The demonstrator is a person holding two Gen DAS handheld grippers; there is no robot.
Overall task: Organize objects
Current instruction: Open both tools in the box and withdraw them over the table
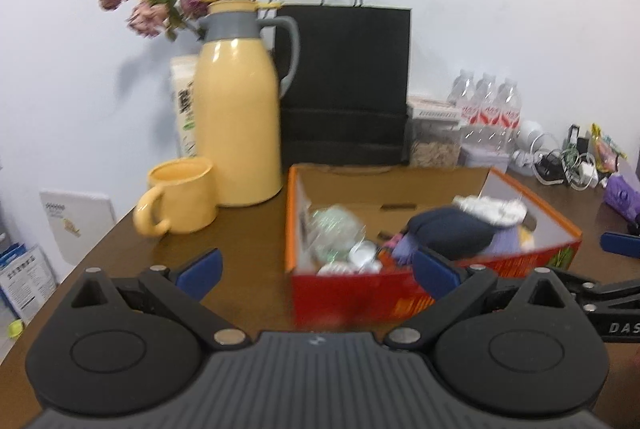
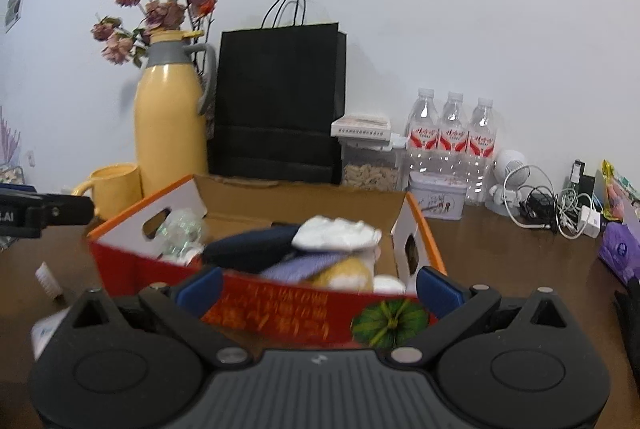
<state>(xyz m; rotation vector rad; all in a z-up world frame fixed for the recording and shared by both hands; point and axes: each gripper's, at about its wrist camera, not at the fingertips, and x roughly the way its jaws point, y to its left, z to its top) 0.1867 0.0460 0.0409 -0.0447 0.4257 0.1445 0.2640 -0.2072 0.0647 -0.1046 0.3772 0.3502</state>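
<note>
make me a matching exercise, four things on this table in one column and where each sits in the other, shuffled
Things:
1. yellow mug
2. black paper bag
3. water bottles
4. navy cloth

Places:
A. inside the red and orange box
B. against the wall, right of the yellow thermos jug
C. in front of the jug, to its left
D. in a row against the wall, right of the bag

Pairs: 1-C, 2-B, 3-D, 4-A

"DAS" in white on the right gripper's black arm (image 1: 618, 325). "LAI" in white on the left gripper's arm (image 2: 24, 215). Box and bottle labels too blurred.
</note>
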